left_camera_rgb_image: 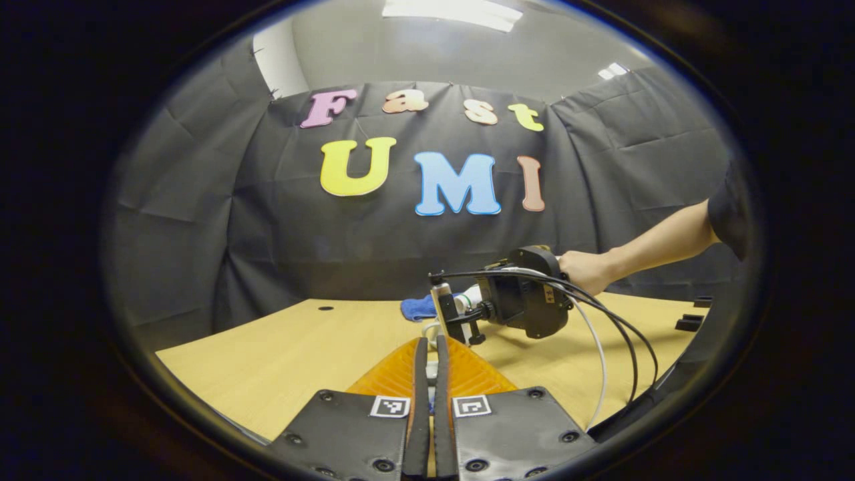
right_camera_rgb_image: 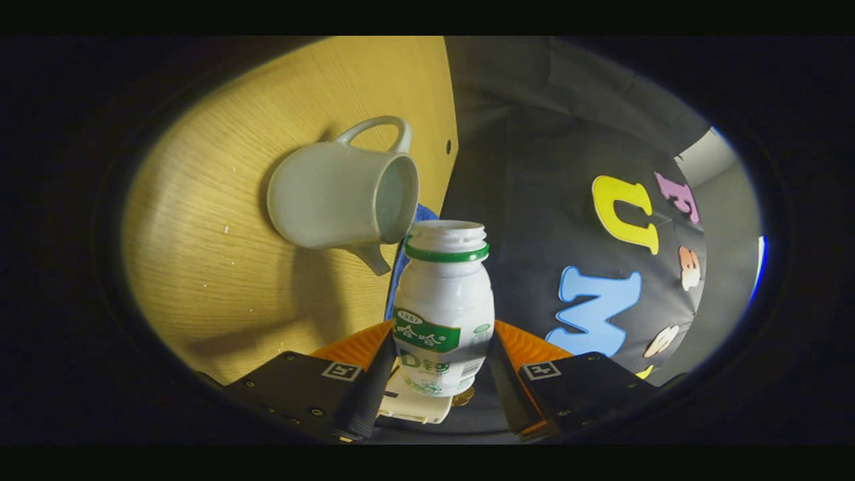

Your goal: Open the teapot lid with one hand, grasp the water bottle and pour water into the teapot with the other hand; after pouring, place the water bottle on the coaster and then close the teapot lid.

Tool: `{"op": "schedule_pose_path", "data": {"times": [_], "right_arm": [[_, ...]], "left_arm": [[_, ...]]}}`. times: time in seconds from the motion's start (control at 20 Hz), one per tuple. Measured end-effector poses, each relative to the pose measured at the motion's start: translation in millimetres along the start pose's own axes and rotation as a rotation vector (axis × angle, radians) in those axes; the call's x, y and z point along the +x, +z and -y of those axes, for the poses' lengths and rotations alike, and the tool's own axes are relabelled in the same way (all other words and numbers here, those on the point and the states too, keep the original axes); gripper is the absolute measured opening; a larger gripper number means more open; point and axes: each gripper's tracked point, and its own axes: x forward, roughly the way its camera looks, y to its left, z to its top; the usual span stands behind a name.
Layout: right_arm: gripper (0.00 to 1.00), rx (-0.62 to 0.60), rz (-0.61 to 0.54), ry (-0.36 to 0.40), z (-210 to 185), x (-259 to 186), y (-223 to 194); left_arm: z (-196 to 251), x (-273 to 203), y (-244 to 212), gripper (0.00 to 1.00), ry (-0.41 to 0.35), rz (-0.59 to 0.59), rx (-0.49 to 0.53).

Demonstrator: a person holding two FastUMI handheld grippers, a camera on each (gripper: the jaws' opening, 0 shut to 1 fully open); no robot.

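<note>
white water bottle (right_camera_rgb_image: 443, 304) with green neck ring, uncapped, tipped mouth-first toward pale teapot (right_camera_rgb_image: 344, 196), teapot lidless, open, on wooden table

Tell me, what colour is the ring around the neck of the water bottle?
Green. The ring sits just under the white threaded mouth of the water bottle, best seen in the right gripper view.

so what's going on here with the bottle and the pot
A person holds a gripper in each hand over a wooden table. The right gripper grips an uncapped bottle, tipped sideways with its mouth beside the open top of the white teapot, so pouring looks under way or about to start, though no stream is visible. The left gripper has its fingers closed together; whether the lid sits between them cannot be told. A blue cloth lies farther back on the table.
</note>
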Motion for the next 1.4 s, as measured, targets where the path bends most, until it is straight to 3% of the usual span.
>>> {"op": "schedule_pose_path", "data": {"times": [0.05,0.25,0.3,0.35,0.9,0.95,1.0,1.4], "right_arm": [[0.72,-0.011,0.001,-0.005,0.6,0.7,0.7],[0.72,-0.043,0.001,-0.013,4.2,4.8,1.4],[0.72,-0.048,0.002,-0.013,4.4,5.7,1.6],[0.72,-0.059,0.001,-0.017,5.2,6.6,1.3],[0.72,-0.155,0.003,-0.057,24.0,10.4,-2.0],[0.57,-0.163,0.004,-0.059,25.1,10.6,-2.3],[0.72,-0.169,0.003,-0.061,26.2,10.5,-2.6],[0.72,-0.228,0.015,-0.081,37.2,12.2,-1.6]], "left_arm": [[-0.7,0.4,-0.8,0.09,0.001,-0.001,-0.001],[-0.1,0.4,-0.7,0.13,-0.001,-0.002,-0.002],[-1.0,-0.3,0.6,0.09,-0.001,-0.001,-0.001],[-0.8,-0.6,-0.2,0.13,0.0,-0.001,0.0],[-2.4,2.5,1.1,0.13,0.001,-0.001,0.005],[-2.6,0.5,-0.2,0.13,0.002,-0.001,0.005],[-2.7,0.0,-0.2,0.13,0.002,-0.002,0.005],[-1.9,0.4,-0.2,0.14,0.001,-0.002,0.005]]}}
